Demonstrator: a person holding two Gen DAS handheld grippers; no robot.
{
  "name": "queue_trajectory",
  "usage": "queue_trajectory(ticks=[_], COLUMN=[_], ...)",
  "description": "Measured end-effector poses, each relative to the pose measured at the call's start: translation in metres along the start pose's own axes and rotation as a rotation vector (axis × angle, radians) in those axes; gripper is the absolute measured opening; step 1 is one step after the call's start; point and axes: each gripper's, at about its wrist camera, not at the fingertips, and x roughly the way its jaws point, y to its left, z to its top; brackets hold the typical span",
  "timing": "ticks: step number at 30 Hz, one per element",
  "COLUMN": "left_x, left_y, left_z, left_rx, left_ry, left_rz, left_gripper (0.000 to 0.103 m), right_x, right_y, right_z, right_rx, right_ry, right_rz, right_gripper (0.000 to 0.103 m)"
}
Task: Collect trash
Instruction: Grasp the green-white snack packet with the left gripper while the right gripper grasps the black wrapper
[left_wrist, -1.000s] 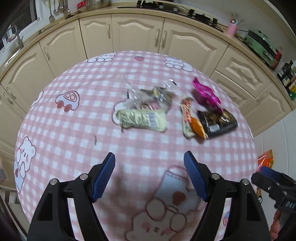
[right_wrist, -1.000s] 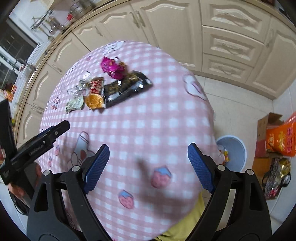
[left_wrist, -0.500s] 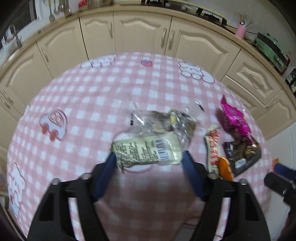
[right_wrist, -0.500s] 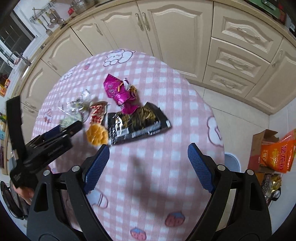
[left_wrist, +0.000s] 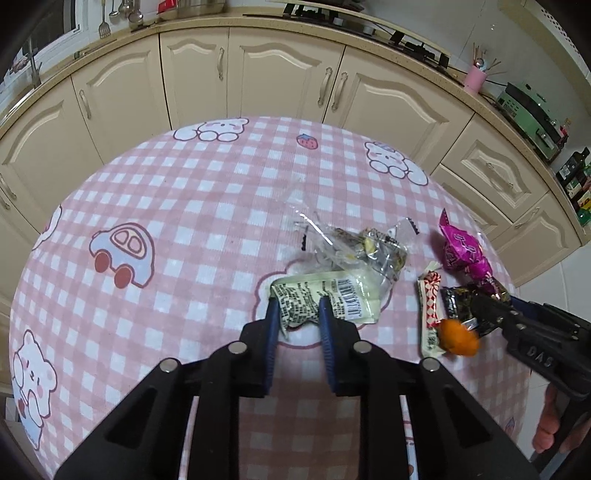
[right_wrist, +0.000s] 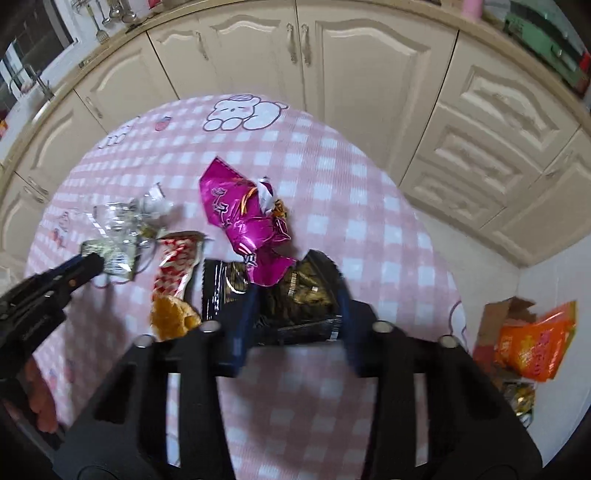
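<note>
Snack wrappers lie on a pink checked tablecloth (left_wrist: 177, 206). My left gripper (left_wrist: 295, 308) is shut on the near end of a pale green wrapper (left_wrist: 332, 295) with a barcode. A clear crumpled wrapper (left_wrist: 354, 247) lies just behind it. My right gripper (right_wrist: 295, 295) straddles a black wrapper (right_wrist: 299, 291), its jaws partly closed around the sides. A magenta wrapper (right_wrist: 240, 218) overlaps the black one's far edge. A red-and-white wrapper (right_wrist: 177, 262) and an orange piece (right_wrist: 170, 317) lie to its left. The right gripper also shows in the left wrist view (left_wrist: 480, 302).
Cream kitchen cabinets (left_wrist: 280, 77) curve behind the table. An orange bag (right_wrist: 532, 343) and a cardboard box (right_wrist: 498, 314) sit on the floor at the right, past the table's edge.
Both grippers have moved forward onto the wrappers. The left one has shut on the pale green wrapper; the right one has narrowed around the black wrapper.
</note>
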Motion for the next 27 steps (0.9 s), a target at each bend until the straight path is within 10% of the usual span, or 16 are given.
queue_trajectory(ticks=[27], left_x=[-0.069], left_y=[-0.051], left_z=[-0.061], left_rx=[0.059], left_ry=[-0.042], left_rz=[-0.017], left_gripper=[0.019], right_x=[-0.080], right_y=[-0.060], right_z=[-0.069], right_rx=[0.122], right_ry=[-0.076], right_rz=[0.074], right_gripper=[0.020])
